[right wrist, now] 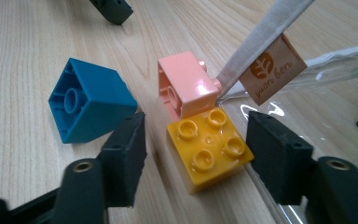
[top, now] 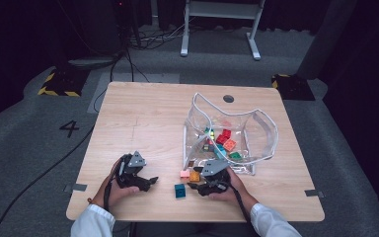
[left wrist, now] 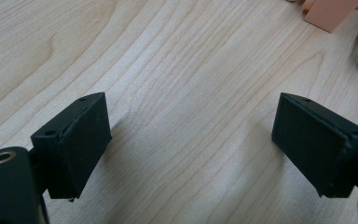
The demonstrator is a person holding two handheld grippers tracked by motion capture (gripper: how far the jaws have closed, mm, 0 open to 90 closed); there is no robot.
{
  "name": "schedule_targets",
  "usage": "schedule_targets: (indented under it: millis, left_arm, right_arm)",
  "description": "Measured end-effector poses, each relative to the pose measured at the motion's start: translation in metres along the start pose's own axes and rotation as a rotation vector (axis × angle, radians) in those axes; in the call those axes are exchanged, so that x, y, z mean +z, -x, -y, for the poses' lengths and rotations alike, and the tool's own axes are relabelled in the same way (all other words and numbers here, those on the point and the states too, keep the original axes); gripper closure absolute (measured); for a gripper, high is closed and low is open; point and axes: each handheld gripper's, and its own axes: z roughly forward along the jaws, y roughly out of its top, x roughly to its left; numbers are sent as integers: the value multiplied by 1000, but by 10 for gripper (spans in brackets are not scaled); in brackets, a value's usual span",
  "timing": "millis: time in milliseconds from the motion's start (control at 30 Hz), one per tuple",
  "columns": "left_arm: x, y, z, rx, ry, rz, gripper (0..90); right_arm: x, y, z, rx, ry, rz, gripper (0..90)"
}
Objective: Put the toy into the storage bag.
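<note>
Tan tag (right wrist: 272, 70) on the clear bag's strap — "yuan ben", floor marking (top: 69, 128) — "4"

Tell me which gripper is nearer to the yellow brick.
Right. The right gripper has its jaws on either side of the yellow brick, not yet pressing it. The left gripper rests apart on bare table, beyond the blue brick.

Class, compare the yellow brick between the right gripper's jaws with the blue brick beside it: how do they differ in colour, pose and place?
The yellow brick sits studs up; the blue brick lies tipped on its side, its hollow underside showing. The yellow brick lies between the jaws of the right gripper, with gaps either side; the blue brick lies outside them. The yellow brick touches the pink brick; the blue brick stands apart from it. Both are plastic toy bricks on the wooden table.
</note>
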Motion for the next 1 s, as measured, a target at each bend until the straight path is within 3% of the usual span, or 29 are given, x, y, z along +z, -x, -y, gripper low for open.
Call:
schedule_targets:
  millis: [67,133,300,567,667,1000]
  left_arm:
    - [0,0,0,0,0,-1,117]
    - [0,0,0,1,0,-1,117]
    - [0,0,0,0,0,0,117]
    - [0,0,0,2,-2,1,117]
    - [0,0,0,0,-3,2,117]
    - [0,0,0,1,-3,0,117]
  right_arm:
    - [0,0,0,-7,-21,-8,451]
    - [-1,0,0,9,-16,-21,491]
    - [-2,0,2,-3,-8,-35,588]
    - [-13,0,6,11,4,-54,592]
    - [-19,2,9,-5,12,-58,592]
    - [-42,7,21,1,2,-40,593]
